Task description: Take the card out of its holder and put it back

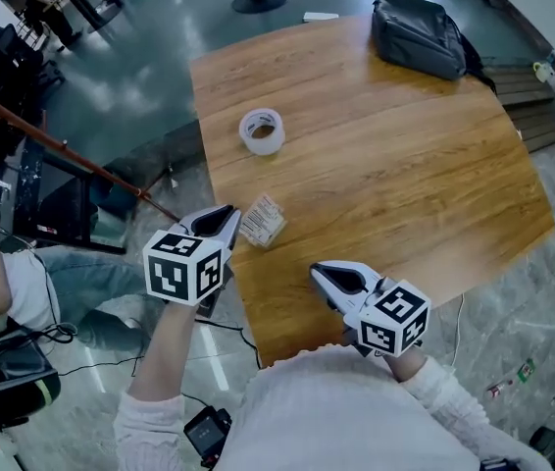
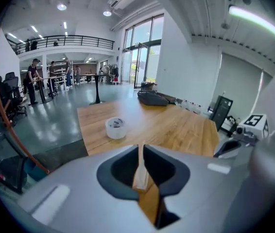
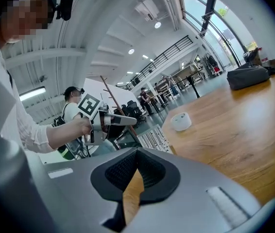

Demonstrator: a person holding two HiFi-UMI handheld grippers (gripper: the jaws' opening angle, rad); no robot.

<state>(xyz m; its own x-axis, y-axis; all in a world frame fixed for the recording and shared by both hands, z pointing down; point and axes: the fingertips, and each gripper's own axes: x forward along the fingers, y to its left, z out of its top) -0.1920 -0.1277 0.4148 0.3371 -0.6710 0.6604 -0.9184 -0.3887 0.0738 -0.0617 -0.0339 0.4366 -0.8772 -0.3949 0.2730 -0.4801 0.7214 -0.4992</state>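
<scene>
Your left gripper [image 1: 230, 220] is clamped on one edge of the holder [image 1: 263, 221], keeping it over the table's [image 1: 405, 165] near-left edge, at 6 o'clock from the tape roll [image 1: 262, 130]. That edge grip likely leaves the far side free for pulling the card. I cannot tell whether the card is inside. Your right gripper [image 1: 319, 273], at 4 o'clock of the holder and apart from it, has its jaws pressed together on nothing.

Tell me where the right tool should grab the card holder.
Pinch the card holder by its free edge, coming from the right: the left tool clamps the opposite edge, and the thin flat sheet sticks out rightward. The right tool is shut; open it first.
</scene>
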